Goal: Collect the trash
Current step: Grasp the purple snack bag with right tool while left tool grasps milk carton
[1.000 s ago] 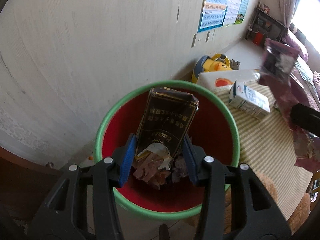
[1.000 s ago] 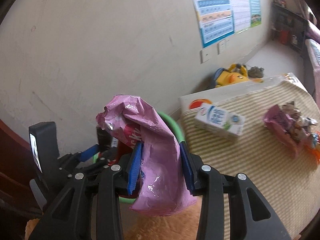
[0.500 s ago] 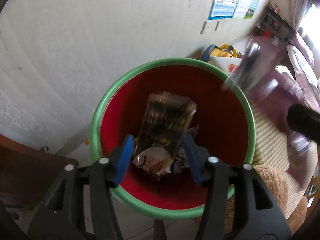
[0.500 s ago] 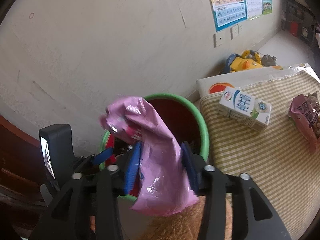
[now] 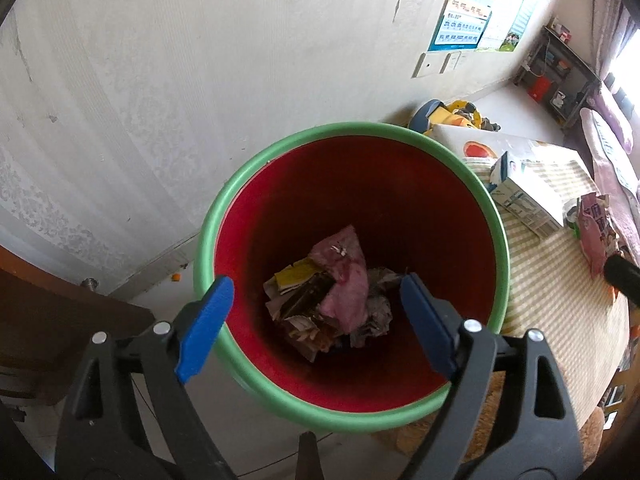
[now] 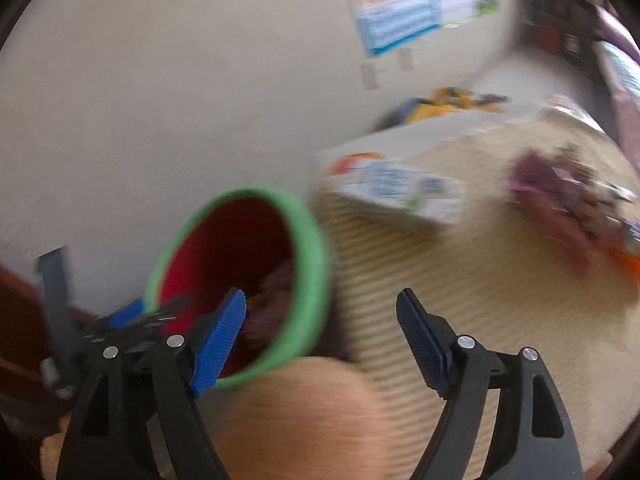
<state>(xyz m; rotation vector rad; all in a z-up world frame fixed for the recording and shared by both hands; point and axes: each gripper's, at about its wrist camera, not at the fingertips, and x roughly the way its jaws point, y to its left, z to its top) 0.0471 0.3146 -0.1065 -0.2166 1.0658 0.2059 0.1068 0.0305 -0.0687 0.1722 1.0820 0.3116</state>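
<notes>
A red bin with a green rim point(image 5: 256, 168) stands below my left gripper point(image 5: 316, 304), which is open and empty above it. Inside lie a pink wrapper point(image 5: 346, 280), a dark box point(image 5: 308, 298) and crumpled scraps. The right wrist view is blurred: my right gripper point(image 6: 320, 320) is open and empty, just right of the bin point(image 6: 308, 248). A white milk carton point(image 5: 524, 196) point(image 6: 404, 192) and a pink snack bag point(image 5: 596, 236) point(image 6: 560, 196) lie on the striped cloth to the right.
A white wall runs behind the bin. A yellow toy point(image 5: 452, 114) lies on the floor by the wall. A brown furry cushion point(image 6: 296, 412) sits below my right gripper. Dark wooden furniture point(image 5: 52, 312) stands at the left.
My left gripper opened and dropped the dark box into the bin. My right gripper opened, released the pink wrapper into the bin, and swings right.
</notes>
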